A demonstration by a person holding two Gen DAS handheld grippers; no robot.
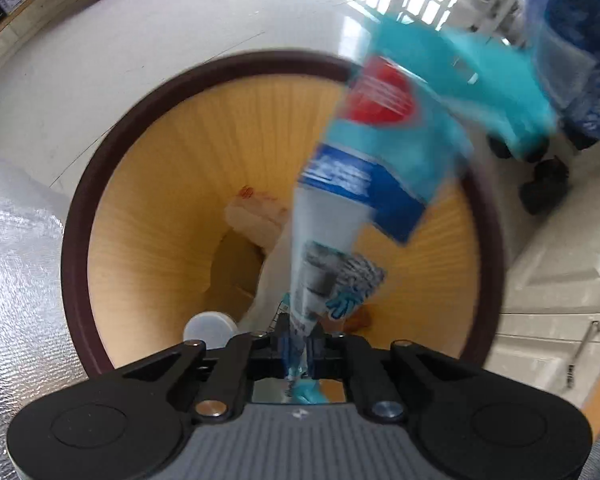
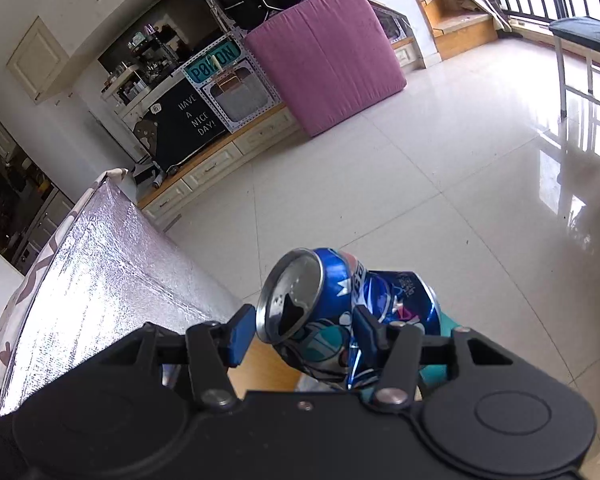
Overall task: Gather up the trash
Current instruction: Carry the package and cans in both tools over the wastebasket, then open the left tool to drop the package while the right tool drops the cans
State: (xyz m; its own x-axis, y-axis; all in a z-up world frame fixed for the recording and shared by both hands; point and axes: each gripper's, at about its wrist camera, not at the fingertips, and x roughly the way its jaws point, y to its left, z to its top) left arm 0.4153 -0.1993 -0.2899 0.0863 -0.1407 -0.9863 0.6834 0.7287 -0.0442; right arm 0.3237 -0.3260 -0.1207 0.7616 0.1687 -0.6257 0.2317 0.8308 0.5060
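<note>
Nearest the left wrist camera, the left gripper (image 1: 298, 350) has its jaws pinched almost together on the corner of a thin printed wrapper (image 1: 364, 184), teal, blue and red, which runs away from the fingers as a long, blurred strip. The gripper points straight down, so the wrapper's long axis hangs down into the mouth of the waste bin (image 1: 80, 216), a round bin with a dark rim and a yellow inner wall that lies directly under the claw. In the bottom of the bin some pale crumpled trash (image 1: 256, 212) and a white lid (image 1: 210, 326) can be seen. The wrapper's far end crosses the right part of the rim, so I judge that a release from here should drop most of it inside, though that end could catch on the edge. In the right wrist view, the right gripper (image 2: 300, 330) stands about half open and clamps a dented blue soda can (image 2: 340, 308) across its crushed middle; the can's long axis runs left to right across the jaws, its open top on the left. It is held above pale floor tiles (image 2: 420, 180), with a foil-covered surface (image 2: 100, 280) at near left. The bin does not show plainly in this view, so the left hand seems nearer to it.
</note>
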